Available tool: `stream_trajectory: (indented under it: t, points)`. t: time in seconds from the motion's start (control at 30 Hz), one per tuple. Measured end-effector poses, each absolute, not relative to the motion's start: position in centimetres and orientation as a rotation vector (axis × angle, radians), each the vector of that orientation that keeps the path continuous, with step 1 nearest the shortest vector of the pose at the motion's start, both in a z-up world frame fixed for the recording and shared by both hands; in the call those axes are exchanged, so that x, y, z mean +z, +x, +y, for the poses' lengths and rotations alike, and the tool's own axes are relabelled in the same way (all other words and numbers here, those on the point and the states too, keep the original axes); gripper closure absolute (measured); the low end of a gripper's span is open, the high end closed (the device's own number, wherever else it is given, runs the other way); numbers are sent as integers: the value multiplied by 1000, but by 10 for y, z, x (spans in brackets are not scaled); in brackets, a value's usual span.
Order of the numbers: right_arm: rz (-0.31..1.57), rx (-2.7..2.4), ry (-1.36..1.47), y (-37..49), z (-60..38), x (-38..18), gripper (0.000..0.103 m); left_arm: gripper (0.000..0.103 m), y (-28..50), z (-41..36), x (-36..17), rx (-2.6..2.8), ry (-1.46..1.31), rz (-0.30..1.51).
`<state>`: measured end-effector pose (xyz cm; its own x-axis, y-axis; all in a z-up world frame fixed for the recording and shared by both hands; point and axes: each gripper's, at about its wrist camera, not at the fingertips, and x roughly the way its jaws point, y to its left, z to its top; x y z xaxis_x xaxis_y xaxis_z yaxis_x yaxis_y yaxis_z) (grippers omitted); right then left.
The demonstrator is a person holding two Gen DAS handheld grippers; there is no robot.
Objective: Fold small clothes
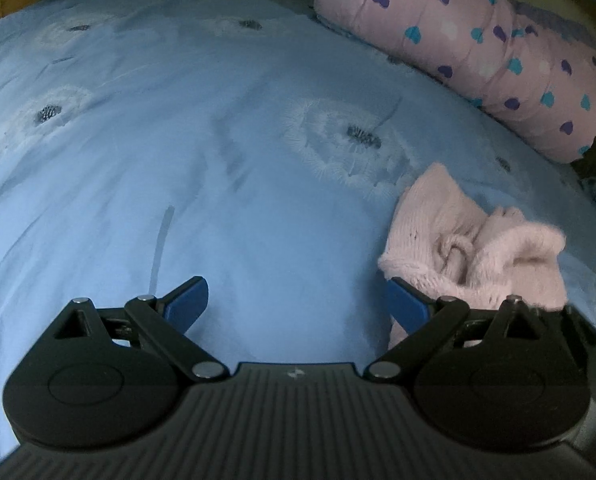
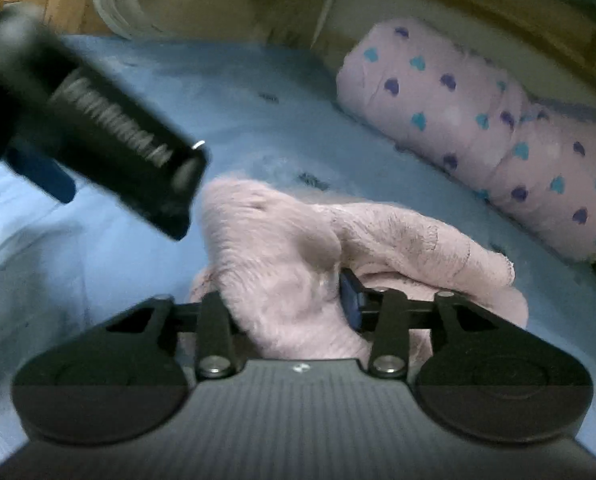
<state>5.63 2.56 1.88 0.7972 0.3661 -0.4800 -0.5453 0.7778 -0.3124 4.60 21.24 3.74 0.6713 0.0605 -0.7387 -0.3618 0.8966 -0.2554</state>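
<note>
Right gripper (image 2: 298, 300) clamped on a bunched pink knit garment (image 2: 281, 264), left gripper (image 1: 298, 300) spread wide and empty beside it — blue floral bedsheet (image 1: 177, 160), heart-print pillow (image 1: 478, 52) behind

Bedroom, blue dandelion-print bedsheet (image 1: 217, 200), heart-patterned pillow (image 1: 478, 52)

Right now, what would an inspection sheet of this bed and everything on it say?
Surface: blue bedsheet with a dandelion print, lightly creased.
Job's things: one pink knitted garment, crumpled, not yet folded.
Clutter: rolled pink quilt with hearts along the far edge.
Grippers: left tool open, empty, its right finger touching the garment; right tool closed on the garment.
Cables: nothing seen.
Surroundings: wooden bed frame; white fabric at the far corner.
</note>
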Motion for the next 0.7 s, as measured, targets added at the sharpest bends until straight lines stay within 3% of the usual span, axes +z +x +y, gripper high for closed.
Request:
stream_trajectory:
  t: [0.3, 0.7]
  points:
    - [492, 644, -232, 43, -26, 52, 52, 5, 38, 199, 57, 175, -405, 684]
    - [619, 562, 149, 99, -92, 71, 52, 7, 34, 165, 70, 44, -339, 591]
